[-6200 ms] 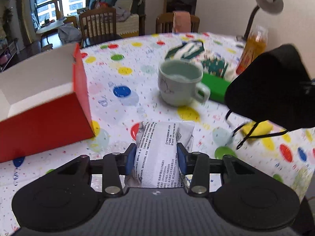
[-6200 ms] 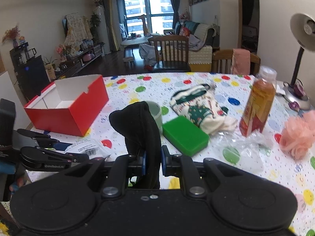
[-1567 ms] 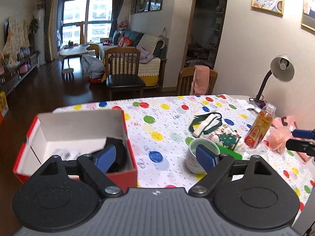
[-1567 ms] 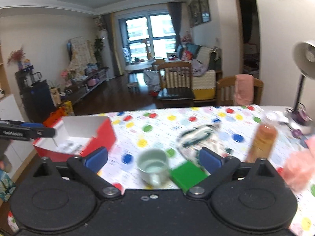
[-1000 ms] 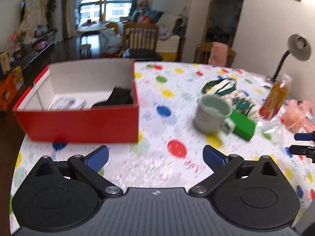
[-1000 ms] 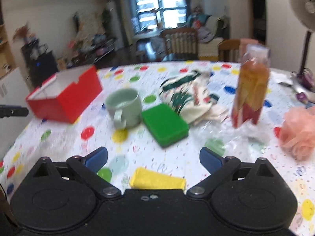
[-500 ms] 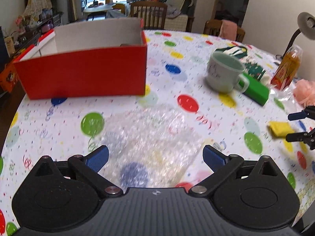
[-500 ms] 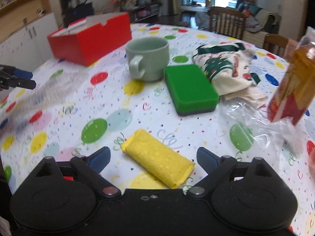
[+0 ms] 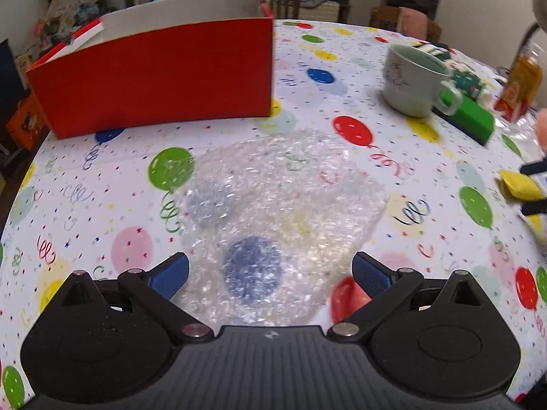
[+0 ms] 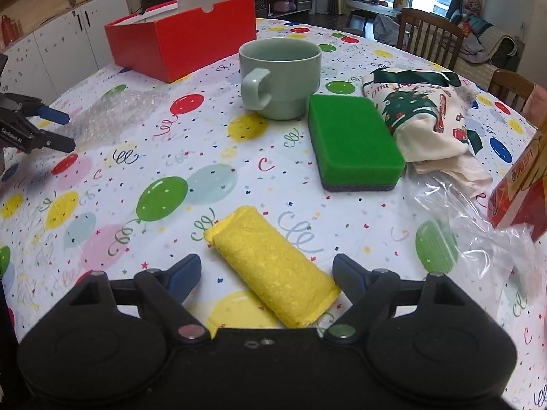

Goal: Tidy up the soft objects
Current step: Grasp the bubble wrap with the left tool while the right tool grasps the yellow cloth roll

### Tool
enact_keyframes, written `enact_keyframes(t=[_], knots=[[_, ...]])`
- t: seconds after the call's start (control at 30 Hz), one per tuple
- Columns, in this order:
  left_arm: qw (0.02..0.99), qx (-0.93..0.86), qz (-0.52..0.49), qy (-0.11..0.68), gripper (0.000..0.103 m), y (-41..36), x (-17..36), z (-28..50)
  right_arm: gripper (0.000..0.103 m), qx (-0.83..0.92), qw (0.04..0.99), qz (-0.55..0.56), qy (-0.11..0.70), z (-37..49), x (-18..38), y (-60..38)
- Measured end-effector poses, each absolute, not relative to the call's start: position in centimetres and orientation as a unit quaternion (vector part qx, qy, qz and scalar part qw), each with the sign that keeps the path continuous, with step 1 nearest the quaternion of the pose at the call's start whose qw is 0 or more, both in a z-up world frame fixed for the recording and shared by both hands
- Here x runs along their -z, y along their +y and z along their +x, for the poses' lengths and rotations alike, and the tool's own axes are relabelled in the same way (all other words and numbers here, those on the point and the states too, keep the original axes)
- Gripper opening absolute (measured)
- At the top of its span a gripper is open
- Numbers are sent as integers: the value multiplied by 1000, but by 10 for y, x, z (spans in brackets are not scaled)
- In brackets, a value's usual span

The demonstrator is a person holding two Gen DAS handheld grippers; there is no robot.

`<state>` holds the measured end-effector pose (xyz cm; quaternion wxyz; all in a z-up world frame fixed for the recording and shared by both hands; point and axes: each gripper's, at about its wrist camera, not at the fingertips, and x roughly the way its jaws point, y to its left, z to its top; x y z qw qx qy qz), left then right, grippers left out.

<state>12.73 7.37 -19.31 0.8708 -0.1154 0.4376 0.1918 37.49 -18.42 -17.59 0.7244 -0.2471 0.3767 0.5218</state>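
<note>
The left gripper (image 9: pixel 270 275) is held low over a sheet of clear bubble wrap (image 9: pixel 280 215) that lies flat on the worktop (image 9: pixel 102 205), which is covered by a balloon-print cloth. Its jaws are spread wide, one on each side of the sheet's near end, and nothing is pressed between them. A red cardboard box (image 9: pixel 160 78) is seen just beyond the bubble wrap, its open top facing up.

The right gripper (image 10: pixel 266 273) is lowered over a yellow sponge (image 10: pixel 273 266) lying at a slant on the worktop. Its jaws have just been closing, yet they are still well apart; the sponge is caught between them but is not gripped. Farther off, a green sponge (image 10: pixel 355 143) is seen just beside a pale green mug (image 10: pixel 280 75), with a Christmas-print cloth pouch (image 10: pixel 424 119) to its right.
</note>
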Motion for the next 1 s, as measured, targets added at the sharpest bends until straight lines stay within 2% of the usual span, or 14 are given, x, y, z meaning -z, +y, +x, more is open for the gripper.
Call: enact_keyframes(t=[0.07, 0.27, 0.33, 0.4, 0.43, 0.5, 0.6, 0.77, 1.0], knots=[[865, -206, -138, 436, 102, 80, 195, 127, 83, -520, 725, -248, 377, 375, 176, -184], [861, -222, -148, 433, 100, 83, 197, 129, 72, -503, 737, -262, 368, 372, 178, -182], [859, -228, -148, 433, 94, 83, 196, 131, 66, -497, 742, -261, 367, 371, 177, -183], [860, -232, -146, 431, 80, 82, 194, 132, 62, -490, 746, -260, 369, 370, 177, -185], [859, -235, -146, 431, 76, 83, 193, 133, 59, -487, 748, -258, 369, 369, 176, -185], [858, -236, -157, 428, 57, 86, 190, 134, 54, -479, 753, -256, 370, 366, 176, -187], [857, -239, -173, 422, 36, 92, 187, 134, 48, -468, 761, -246, 376, 363, 174, -188], [855, -244, -187, 419, 29, 96, 185, 134, 42, -453, 774, -222, 383, 354, 171, -190], [864, -242, -196, 395, 22, 94, 169, 134, 39, -432, 795, -184, 384, 336, 161, -189]])
